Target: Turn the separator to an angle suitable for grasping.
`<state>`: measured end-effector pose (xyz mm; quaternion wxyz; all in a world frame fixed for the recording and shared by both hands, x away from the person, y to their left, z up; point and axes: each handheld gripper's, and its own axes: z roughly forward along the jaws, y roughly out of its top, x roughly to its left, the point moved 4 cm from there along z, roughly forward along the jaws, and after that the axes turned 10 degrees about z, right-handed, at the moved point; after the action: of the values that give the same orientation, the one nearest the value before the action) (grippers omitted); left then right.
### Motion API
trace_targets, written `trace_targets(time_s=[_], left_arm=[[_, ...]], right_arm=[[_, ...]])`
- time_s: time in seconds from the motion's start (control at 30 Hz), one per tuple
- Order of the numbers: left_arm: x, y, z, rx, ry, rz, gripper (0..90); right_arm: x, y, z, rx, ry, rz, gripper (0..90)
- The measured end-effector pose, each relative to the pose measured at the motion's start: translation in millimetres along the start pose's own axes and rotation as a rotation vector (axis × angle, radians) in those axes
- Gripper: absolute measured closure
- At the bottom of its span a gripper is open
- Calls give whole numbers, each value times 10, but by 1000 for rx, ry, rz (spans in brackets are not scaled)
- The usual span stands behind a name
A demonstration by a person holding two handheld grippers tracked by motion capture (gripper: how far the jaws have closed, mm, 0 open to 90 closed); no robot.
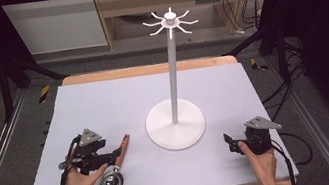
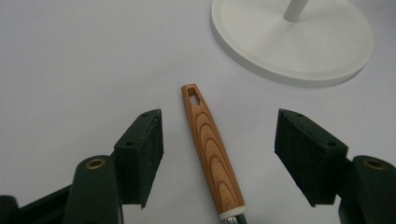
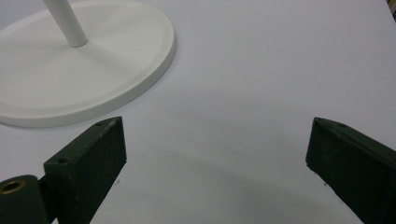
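A ladle with a wooden handle [image 1: 124,147] and a shiny metal bowl [image 1: 111,183] lies flat on the table at the front left. My left gripper [image 1: 115,157] is open, its jaws low on either side of the handle [image 2: 211,150] without touching it. The handle's end has a small hanging hole and points toward the white stand [image 1: 176,123]. My right gripper [image 1: 230,143] rests at the front right, open [image 3: 212,140] over bare table, just right of the stand's base [image 3: 88,84].
The stand has a round base [image 2: 289,51], a tall thin pole [image 1: 172,71] and a ring of hooks [image 1: 170,21] at the top. A pale mat [image 1: 103,102] covers the wooden table. Metal rails run along both sides of the table.
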<state>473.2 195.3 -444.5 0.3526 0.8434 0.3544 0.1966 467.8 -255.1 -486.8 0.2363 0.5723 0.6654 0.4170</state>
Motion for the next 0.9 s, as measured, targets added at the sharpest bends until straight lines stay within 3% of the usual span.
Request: trace_targets(time_s=[0.33, 0.9], left_arm=[[-35, -132, 125, 83, -5, 9, 332], [-116, -224, 340, 196, -19, 12, 509]], right_arm=[[9, -10, 3, 6, 1, -3, 56], [24, -31, 35, 31, 11, -12, 56]])
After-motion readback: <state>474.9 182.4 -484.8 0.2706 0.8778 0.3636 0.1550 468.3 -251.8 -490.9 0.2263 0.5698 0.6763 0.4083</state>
